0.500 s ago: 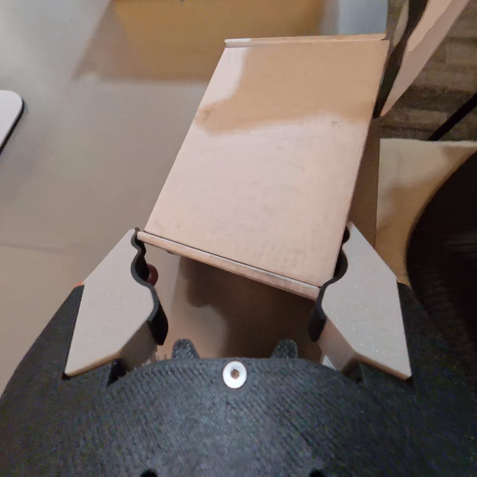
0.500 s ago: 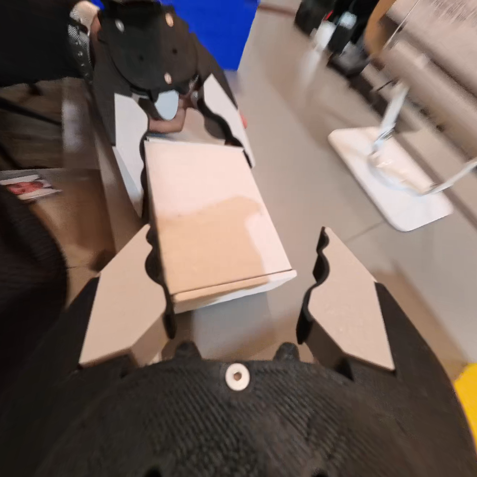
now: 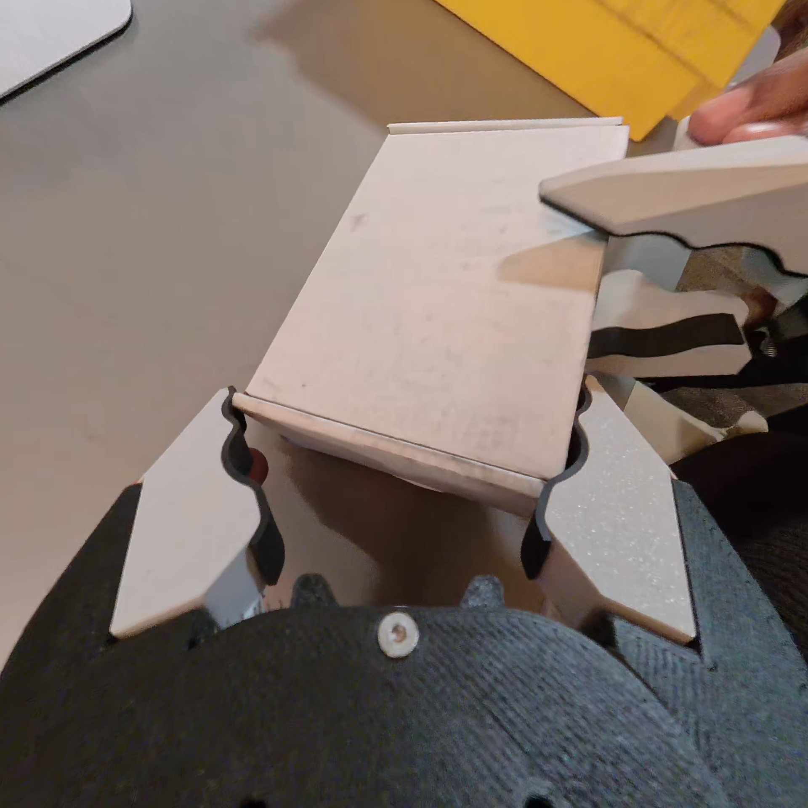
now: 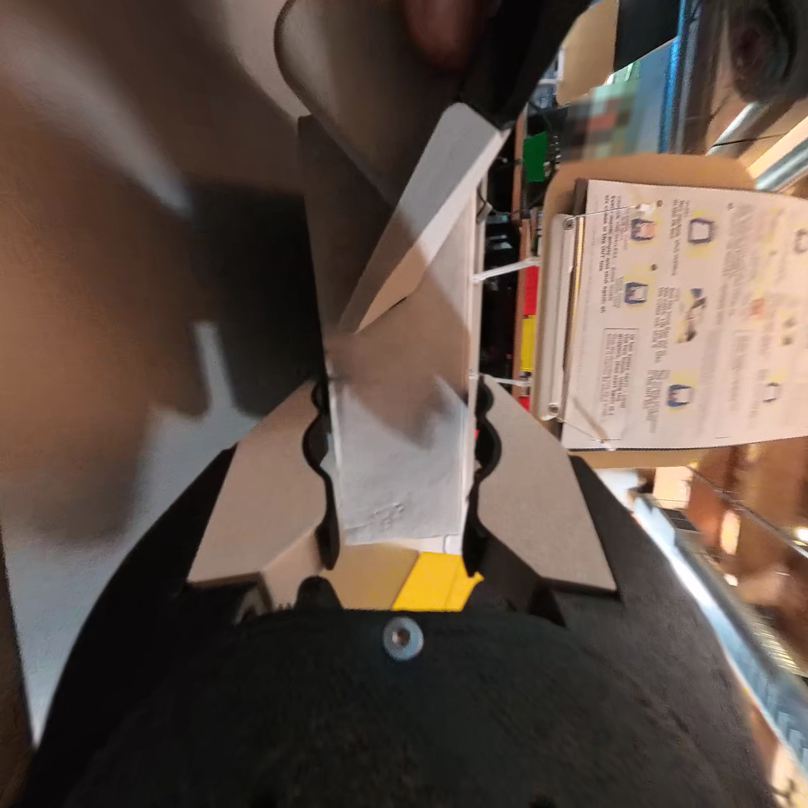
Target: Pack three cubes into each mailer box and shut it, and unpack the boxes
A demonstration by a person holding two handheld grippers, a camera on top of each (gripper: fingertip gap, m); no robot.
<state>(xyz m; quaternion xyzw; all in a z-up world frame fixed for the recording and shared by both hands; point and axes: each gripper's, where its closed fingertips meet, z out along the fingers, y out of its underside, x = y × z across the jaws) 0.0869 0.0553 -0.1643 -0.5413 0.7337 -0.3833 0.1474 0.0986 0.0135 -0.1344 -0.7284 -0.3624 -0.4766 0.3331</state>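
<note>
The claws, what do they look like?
The left claw and right claw match: two pale grey wedge-shaped fingers edged with wavy black pads, on a rough black rounded body with one silver screw in the middle.

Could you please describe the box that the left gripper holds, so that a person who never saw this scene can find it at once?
Start at the grey-brown table. Above it, the left gripper clamps the near end of a shut, pale cardboard mailer box. Unlike the yellow sheet behind it, it is gripped twice: the right gripper pinches its right edge.
</note>
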